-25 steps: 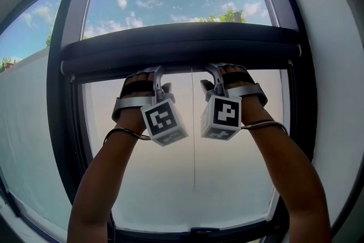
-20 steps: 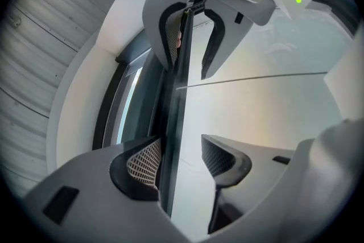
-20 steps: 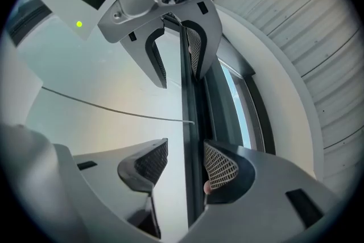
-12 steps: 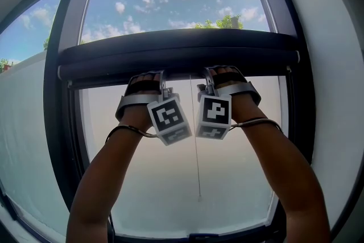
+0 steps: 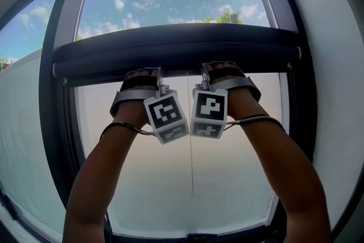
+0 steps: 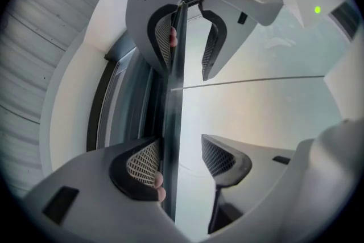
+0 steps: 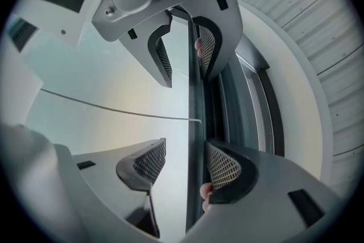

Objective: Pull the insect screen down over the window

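The left gripper has its jaws apart. The dark screen bar runs between them, close to one pad. The right gripper has the same bar between its jaws, and they are opening. A thin string hangs below both.

Screen bar spans above both tongs, edge between jaws of left gripper and right gripper (jaws opening). Pull cord hangs between them, below.
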The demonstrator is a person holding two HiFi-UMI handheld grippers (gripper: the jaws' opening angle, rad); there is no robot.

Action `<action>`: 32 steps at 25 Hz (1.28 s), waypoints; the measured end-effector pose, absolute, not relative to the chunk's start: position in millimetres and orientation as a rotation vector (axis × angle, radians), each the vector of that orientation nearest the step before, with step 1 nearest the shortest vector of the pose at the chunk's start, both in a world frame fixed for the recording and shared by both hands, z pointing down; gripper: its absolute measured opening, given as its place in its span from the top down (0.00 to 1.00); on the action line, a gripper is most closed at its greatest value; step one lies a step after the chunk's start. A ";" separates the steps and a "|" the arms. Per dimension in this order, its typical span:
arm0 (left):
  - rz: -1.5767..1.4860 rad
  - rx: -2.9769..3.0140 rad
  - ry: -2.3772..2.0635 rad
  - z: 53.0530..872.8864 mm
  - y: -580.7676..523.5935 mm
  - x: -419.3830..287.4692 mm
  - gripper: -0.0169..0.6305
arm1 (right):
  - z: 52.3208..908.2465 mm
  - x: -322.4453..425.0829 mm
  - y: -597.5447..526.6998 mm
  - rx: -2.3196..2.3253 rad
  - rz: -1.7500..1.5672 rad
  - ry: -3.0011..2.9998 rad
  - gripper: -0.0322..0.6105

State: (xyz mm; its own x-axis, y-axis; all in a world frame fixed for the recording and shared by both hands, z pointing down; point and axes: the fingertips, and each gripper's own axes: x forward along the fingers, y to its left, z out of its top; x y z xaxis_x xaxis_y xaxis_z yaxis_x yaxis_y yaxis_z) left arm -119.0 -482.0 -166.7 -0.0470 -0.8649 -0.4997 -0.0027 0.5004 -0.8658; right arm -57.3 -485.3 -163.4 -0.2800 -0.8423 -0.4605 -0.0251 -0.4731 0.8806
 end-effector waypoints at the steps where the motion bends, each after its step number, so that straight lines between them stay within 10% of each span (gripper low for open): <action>1: -0.857 -0.786 1.455 -166.3 -482.4 -119.6 0.66 | -162.7 -57.0 -485.5 1.377 -1.808 -1.101 0.64; 32: -1.030 -1.167 1.317 -98.4 -465.3 -115.9 0.66 | -95.9 -53.2 -473.1 1.170 -1.587 -1.206 0.64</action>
